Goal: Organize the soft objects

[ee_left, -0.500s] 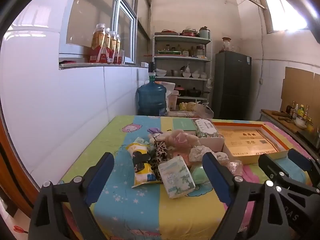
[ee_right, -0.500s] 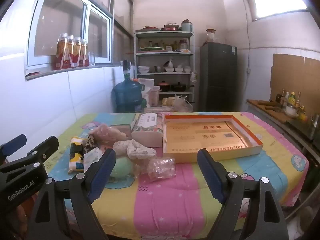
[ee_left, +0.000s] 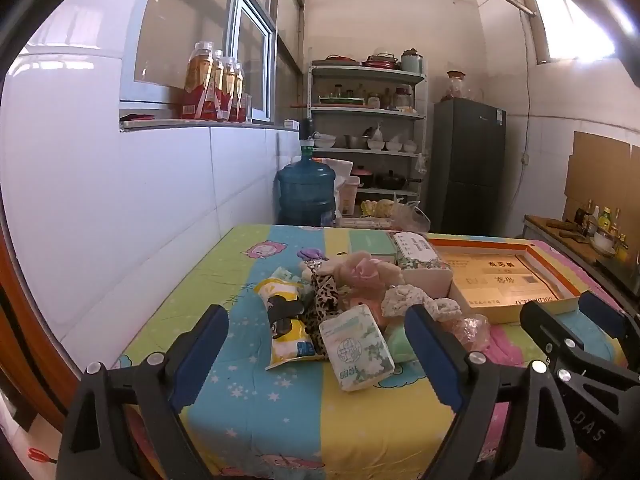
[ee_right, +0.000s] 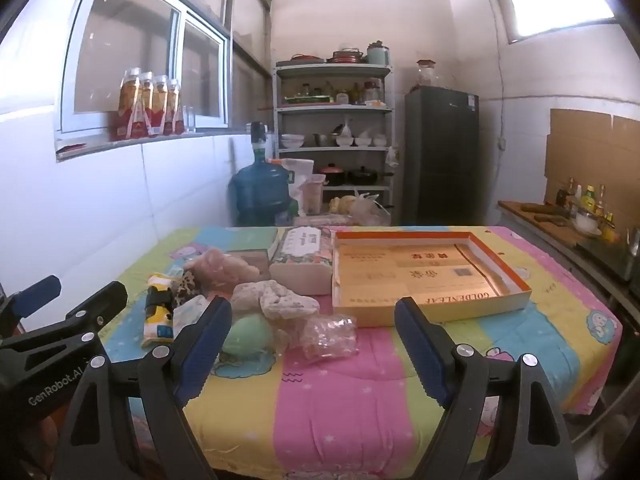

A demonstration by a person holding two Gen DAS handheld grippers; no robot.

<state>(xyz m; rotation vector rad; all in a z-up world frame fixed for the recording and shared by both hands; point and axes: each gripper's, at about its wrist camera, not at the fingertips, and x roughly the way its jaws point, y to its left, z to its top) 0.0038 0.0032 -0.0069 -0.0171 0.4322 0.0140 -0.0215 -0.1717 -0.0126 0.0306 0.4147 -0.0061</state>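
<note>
A pile of soft things lies on the striped quilt [ee_left: 280, 400]: a green-white tissue pack [ee_left: 356, 348], a yellow pouch [ee_left: 286, 320], a leopard cloth [ee_left: 324, 300], a pink plush [ee_left: 360, 270], a lacy cloth [ee_right: 276, 300], a green ball [ee_right: 246, 334] and a clear bag [ee_right: 330, 334]. An open orange-rimmed box [ee_right: 428, 276] sits to the right of the pile. My left gripper [ee_left: 316, 354] is open and empty, just short of the tissue pack. My right gripper [ee_right: 314, 354] is open and empty, near the clear bag.
A tissue box [ee_right: 304, 264] and a green box [ee_left: 370, 244] stand behind the pile. A white wall [ee_left: 120, 220] runs along the left. A blue water jug [ee_left: 306, 196], a shelf [ee_left: 366, 140] and a fridge [ee_left: 468, 168] stand beyond the table.
</note>
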